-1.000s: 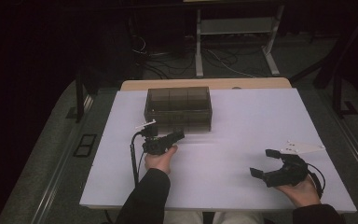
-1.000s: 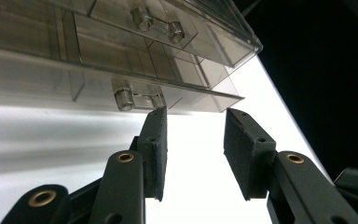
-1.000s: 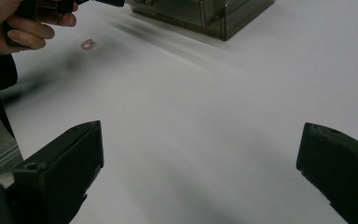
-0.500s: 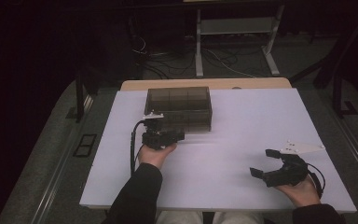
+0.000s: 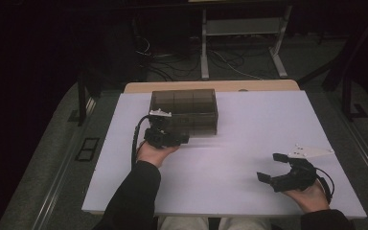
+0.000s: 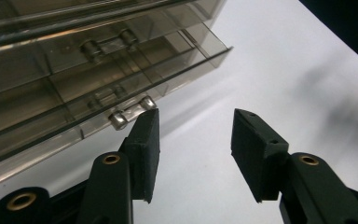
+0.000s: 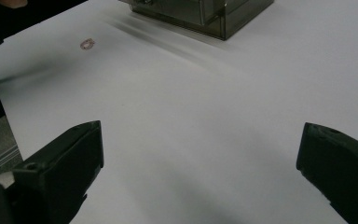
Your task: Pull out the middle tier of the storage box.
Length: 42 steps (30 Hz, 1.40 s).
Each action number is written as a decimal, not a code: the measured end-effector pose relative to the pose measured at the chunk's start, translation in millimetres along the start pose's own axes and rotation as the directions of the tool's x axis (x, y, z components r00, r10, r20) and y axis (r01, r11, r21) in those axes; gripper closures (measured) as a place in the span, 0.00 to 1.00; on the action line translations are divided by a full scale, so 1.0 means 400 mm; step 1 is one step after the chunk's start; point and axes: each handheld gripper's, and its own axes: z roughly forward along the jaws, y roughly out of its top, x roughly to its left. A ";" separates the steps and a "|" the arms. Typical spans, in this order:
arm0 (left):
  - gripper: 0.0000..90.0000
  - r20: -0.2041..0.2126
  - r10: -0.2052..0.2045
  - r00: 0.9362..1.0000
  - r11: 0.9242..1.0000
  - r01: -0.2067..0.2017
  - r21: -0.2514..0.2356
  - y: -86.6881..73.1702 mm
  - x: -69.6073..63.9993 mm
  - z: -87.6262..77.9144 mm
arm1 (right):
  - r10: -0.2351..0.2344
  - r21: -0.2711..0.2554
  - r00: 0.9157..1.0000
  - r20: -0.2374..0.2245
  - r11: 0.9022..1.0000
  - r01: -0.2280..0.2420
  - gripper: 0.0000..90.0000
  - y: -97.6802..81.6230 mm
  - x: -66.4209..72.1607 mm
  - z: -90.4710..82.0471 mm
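Observation:
A smoky see-through box (image 5: 184, 111) with several compartments stands at the back middle of the white table (image 5: 249, 124). My left gripper (image 5: 179, 139) hovers at the box's front left corner. In the left gripper view its jaws have just been opening; the left gripper (image 6: 193, 122) stands open with only bare table between the pads. Its left pad (image 6: 145, 140) is close beside a small metal hinge pin (image 6: 121, 119) on the box (image 6: 74, 79), not gripping it. My right gripper (image 5: 268, 166) rests low at the table's front right, wide open and holding nothing (image 7: 200, 135).
A tiny ring-shaped thing (image 7: 87, 43) lies on the table between the box (image 7: 200, 14) and the person's left sleeve. Behind the white table is a wooden tabletop edge (image 5: 211, 86), then dark floor with cables (image 5: 172, 62) and a metal stand (image 5: 242, 33).
The left hand has lifted its gripper a little and brought it closer to the box front, and its jaws stand wider. The right hand and gripper have kept still.

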 end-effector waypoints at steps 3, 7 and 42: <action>0.55 0.015 0.023 1.000 0.999 -0.023 0.023 0.011 0.000 -0.007 | 0.001 0.001 1.000 -0.002 1.000 -0.001 0.00 0.000 0.001 0.000; 0.54 0.026 0.048 0.998 0.998 -0.050 0.043 0.024 0.003 -0.015 | 0.001 0.002 1.000 -0.004 1.000 -0.001 0.00 0.000 0.001 0.000; 0.57 0.117 0.343 0.932 0.930 -0.355 0.100 0.076 0.089 0.020 | -0.005 0.017 1.000 -0.005 1.000 0.005 0.00 -0.003 0.000 0.006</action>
